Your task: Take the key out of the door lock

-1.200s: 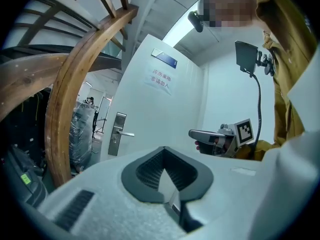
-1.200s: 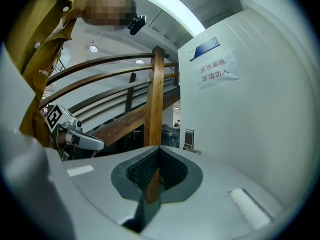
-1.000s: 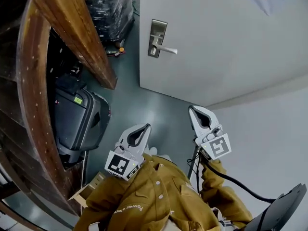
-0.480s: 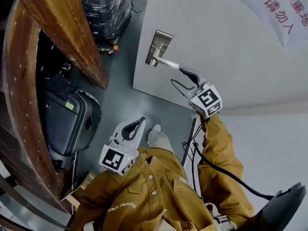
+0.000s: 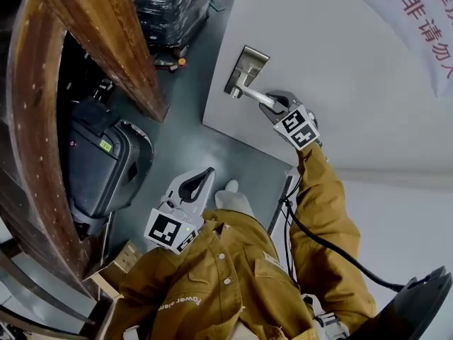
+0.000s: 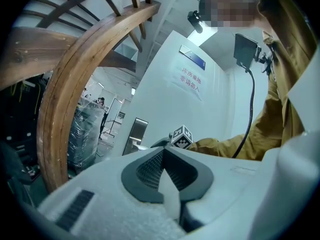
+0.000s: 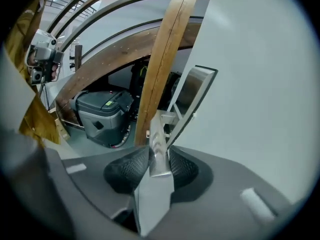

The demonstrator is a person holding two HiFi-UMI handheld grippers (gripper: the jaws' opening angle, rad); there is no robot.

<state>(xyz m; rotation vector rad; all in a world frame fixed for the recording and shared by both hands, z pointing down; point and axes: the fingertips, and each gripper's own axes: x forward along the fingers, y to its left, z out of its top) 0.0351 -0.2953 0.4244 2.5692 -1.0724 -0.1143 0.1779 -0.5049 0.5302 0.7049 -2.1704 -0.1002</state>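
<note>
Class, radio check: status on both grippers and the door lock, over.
Left gripper shut, empty, held low. Right gripper fingers closing on door handle. No key seen at lock plate. Nothing in the way.

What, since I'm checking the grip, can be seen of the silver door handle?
The silver metal lever door handle has a rectangular backplate and a flat, shiny lever that stands out from the flat white door. The grey right gripper is closing its claw round the lever's free end, pads seemingly touching both sides. No key shows.
</note>
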